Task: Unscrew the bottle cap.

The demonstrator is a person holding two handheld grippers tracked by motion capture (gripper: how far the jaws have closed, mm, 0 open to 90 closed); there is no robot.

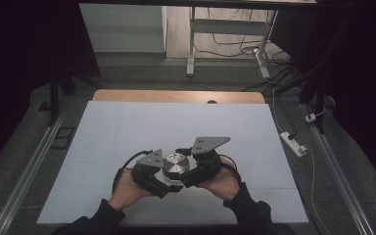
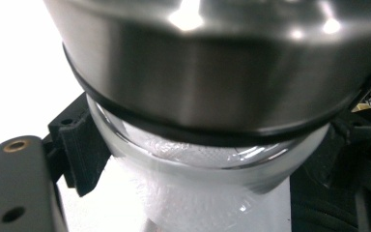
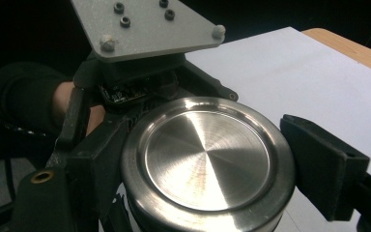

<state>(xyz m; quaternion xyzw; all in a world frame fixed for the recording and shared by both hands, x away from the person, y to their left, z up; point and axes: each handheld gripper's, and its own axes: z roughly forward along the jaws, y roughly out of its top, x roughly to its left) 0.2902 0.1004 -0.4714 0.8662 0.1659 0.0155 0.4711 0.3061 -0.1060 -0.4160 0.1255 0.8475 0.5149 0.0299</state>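
Note:
A glass jar point(image 2: 207, 193) with white stuff inside, capped by a round brushed-steel lid point(image 3: 207, 162), stands at the middle of the white table sheet point(image 1: 127, 127), nearer the front. My left gripper point(image 1: 168, 179) comes at it from the left and is shut on the glass body below the lid, with one black finger point(image 2: 79, 154) pressed against each side. From the right, my right gripper point(image 1: 188, 170) is shut on the lid's rim; its pads point(image 3: 319, 164) sit on opposite sides of the lid. In the right gripper view the left gripper point(image 3: 140, 82), under its grey plate, is just behind the jar.
The white sheet covers a wooden table whose bare far edge point(image 1: 176, 96) shows at the back. Beyond it are desk legs and cables on the floor, and a power strip point(image 1: 293, 143) lies to the right of the table. Both of the person's hands meet at the jar.

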